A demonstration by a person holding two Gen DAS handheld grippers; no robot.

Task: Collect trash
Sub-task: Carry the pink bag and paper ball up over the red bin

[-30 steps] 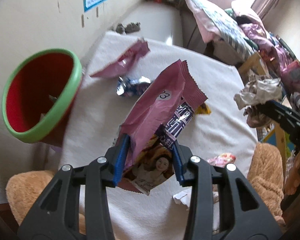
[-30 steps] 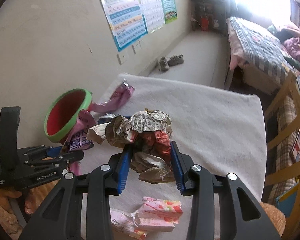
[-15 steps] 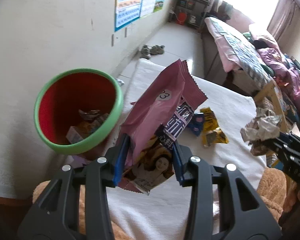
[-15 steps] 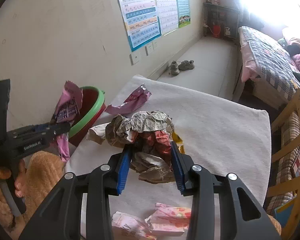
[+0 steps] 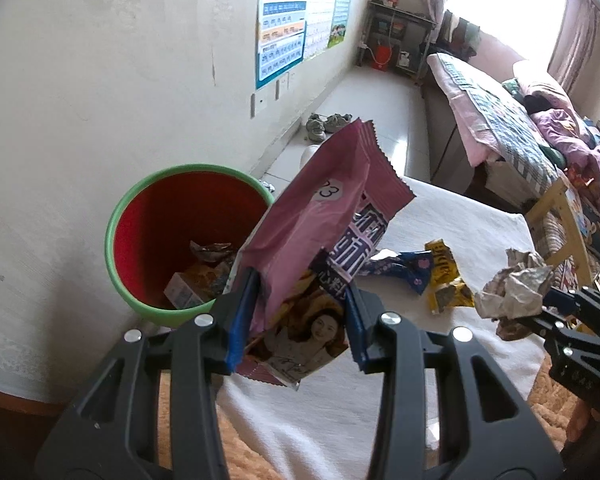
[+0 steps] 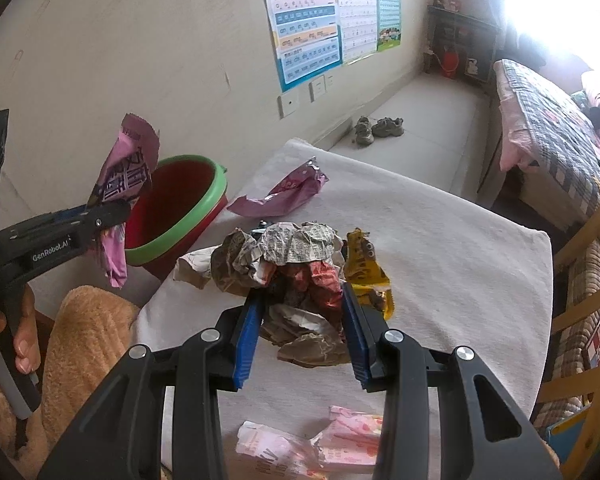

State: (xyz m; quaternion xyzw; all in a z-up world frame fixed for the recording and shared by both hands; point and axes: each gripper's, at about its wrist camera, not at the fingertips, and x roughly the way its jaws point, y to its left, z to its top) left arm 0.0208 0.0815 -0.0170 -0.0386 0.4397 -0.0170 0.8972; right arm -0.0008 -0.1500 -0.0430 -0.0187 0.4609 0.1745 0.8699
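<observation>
Holding a pink bag [image 5: 320, 248] in my left tool [image 5: 296, 320], clamped tight near its lower end, top sticking up; it hangs beside the bin [image 5: 140, 216], rim level, not inside. Bin has scraps and a small carton at the bottom. Right tool [image 6: 302, 332] is closed on a paper wad [image 6: 288, 256], held just above the table [image 6: 460, 240]. On the table: pink wrapper [image 6: 284, 196] near the bin, yellow wrapper [image 6: 364, 268] behind the wad, blue wrapper [image 5: 400, 268], pink packs [image 6: 312, 444] at the near edge.
</observation>
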